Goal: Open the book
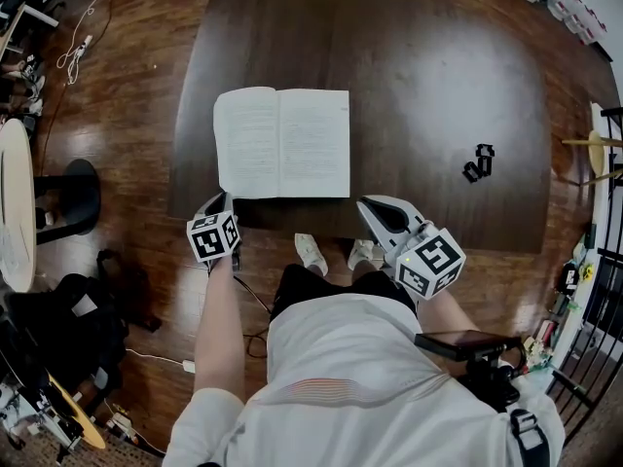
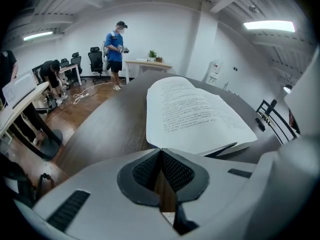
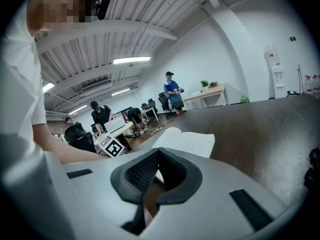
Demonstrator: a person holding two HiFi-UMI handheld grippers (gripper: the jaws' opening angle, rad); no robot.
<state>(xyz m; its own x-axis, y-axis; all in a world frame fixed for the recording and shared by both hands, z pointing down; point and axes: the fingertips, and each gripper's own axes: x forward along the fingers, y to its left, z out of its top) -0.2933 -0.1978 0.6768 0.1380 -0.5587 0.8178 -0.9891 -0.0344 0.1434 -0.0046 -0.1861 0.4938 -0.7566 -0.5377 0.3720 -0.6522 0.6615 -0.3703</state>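
**Open book [image 1: 282,142] on dark tabletop [image 1: 438,86], two hand-held grippers at its near edge**

- Left gripper [image 2: 161,152]: fingers pressed together with nothing between them. It sits at the near edge, by the book's near left corner. Whether it touches the book cannot be told.
- Right gripper [image 3: 158,151]: fingers meet at the tips and are empty. It sits at the near edge, right of the book.
- Book: lies open, pages up, close to the near edge and left of centre. The print is too small to read.
- Small black object [image 1: 478,162]: toward the right edge, well apart from the book. It is too small to identify.
- Floor [image 1: 127,95]: wood, with a white cable [image 1: 76,52] at the far left.
- Room beyond: desks, office chairs, several people and ceiling strip lights.
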